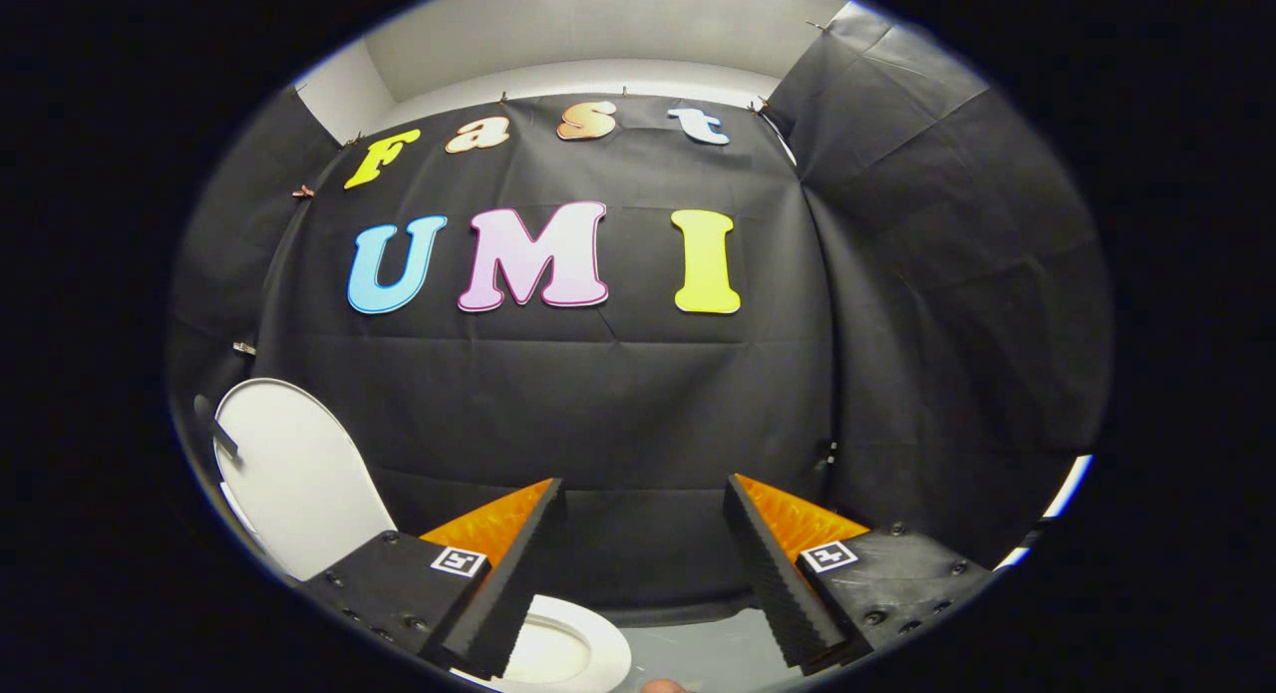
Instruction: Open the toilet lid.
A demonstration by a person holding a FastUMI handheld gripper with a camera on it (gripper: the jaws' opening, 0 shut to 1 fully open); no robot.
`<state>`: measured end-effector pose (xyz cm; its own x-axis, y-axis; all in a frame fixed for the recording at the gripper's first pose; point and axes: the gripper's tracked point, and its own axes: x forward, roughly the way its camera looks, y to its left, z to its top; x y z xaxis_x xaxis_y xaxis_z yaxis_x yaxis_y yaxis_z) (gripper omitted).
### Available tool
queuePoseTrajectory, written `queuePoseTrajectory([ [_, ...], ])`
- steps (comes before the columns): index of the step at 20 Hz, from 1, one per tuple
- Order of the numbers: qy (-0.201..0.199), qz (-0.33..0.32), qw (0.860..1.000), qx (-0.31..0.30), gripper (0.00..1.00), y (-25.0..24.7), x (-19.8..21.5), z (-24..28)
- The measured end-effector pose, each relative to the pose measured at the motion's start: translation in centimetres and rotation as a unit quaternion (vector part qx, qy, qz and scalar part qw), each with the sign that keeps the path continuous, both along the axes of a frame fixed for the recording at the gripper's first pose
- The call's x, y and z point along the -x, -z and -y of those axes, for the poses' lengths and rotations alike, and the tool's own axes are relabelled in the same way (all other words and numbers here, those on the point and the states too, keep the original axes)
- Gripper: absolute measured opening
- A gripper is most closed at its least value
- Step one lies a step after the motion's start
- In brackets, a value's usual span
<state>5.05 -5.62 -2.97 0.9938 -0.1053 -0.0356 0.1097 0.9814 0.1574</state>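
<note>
The white toilet lid (289,474) stands raised, left of and beyond my left finger, leaning toward the black cloth wall. Below and between the fingers I see part of the white toilet seat and bowl (573,648), partly hidden by the left finger. My gripper (643,499) is open, its two black fingers with orange sides held wide apart with nothing between them. It is apart from the lid and points at the cloth wall.
The black cloth wall (618,404) is straight ahead and wraps round to the right. A grey floor patch (698,653) lies between the fingers beside the bowl. A small dark fitting (219,429) sits at the lid's left edge.
</note>
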Motion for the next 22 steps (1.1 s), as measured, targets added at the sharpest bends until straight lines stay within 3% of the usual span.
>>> queuePoseTrajectory([
  [10,-0.028,0.007,0.999,0.023,0.98,-0.2,0.4,-2.1],
  [22,-0.033,0.015,0.999,0.019,0.98,-0.5,0.6,-2.7],
])
